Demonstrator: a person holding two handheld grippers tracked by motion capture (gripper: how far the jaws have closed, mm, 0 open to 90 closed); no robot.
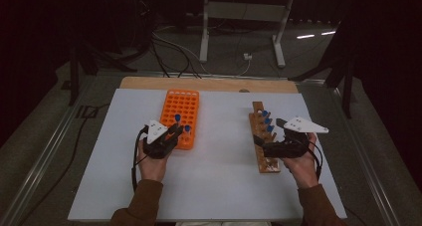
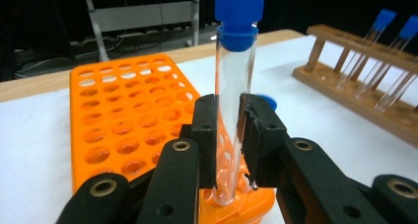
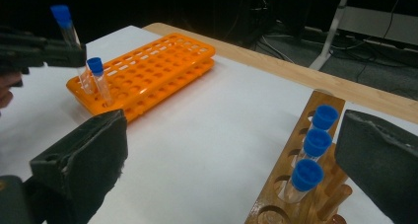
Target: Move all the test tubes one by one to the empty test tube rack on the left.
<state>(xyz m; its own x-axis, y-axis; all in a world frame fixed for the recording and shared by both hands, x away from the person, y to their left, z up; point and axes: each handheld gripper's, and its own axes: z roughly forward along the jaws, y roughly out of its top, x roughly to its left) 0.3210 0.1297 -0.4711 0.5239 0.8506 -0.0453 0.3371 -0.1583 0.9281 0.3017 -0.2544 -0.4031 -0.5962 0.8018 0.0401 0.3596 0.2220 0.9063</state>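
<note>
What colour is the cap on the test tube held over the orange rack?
Blue; the cap shows best in the left gripper view.

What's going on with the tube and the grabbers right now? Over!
Left gripper shut on tube, tip entering orange rack. Right gripper open near wooden rack. One tube already standing beside it.

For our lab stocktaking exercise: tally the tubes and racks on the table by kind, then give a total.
Blue-capped test tubes: 5
Orange plastic rack: 1
Wooden rack: 1
Total: 7
</note>
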